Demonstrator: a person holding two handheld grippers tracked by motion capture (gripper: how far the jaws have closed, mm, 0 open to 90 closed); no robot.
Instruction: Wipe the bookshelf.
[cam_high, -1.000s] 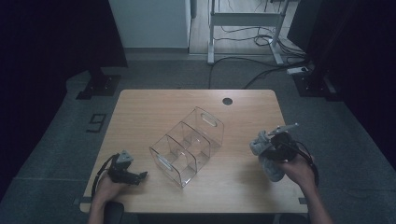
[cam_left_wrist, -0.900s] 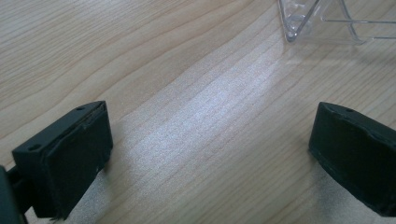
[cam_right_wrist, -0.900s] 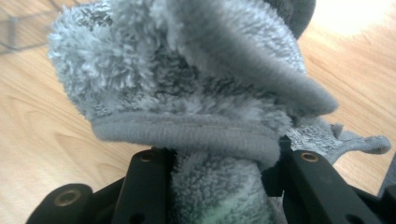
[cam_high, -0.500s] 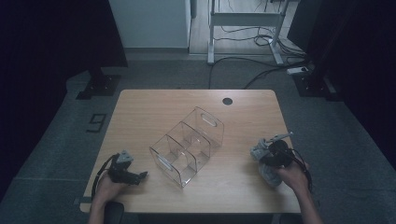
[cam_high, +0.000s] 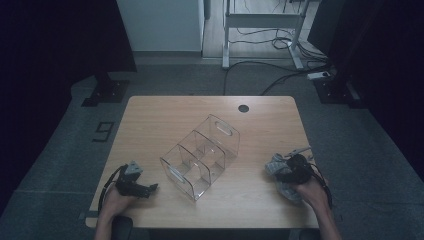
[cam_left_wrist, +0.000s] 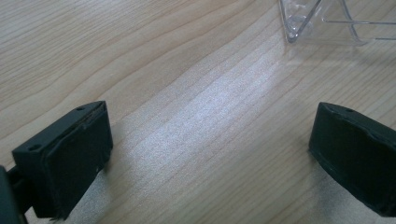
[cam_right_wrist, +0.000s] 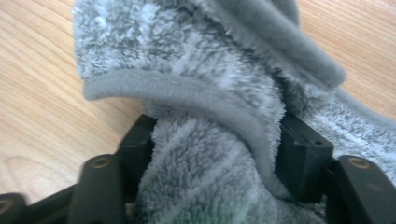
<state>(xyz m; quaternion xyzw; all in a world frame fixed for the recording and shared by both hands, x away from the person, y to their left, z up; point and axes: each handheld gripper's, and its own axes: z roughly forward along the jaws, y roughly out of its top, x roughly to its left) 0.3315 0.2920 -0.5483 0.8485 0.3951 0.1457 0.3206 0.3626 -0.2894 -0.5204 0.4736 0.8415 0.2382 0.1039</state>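
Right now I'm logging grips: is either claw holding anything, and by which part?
The right claw has a bunched fold of the grey towel between its jaws, which have just been opening. The left claw is open over bare table.

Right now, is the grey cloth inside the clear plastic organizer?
No, the grey cloth lies on the table at the right gripper, well apart from the clear organizer, whose compartments are empty.

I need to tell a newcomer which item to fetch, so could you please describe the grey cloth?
Start at the wooden table and go to its near right corner, right of the clear plastic organizer. The cloth lies crumpled between the right tool's jaws: grey, fluffy, and the only soft thing there.
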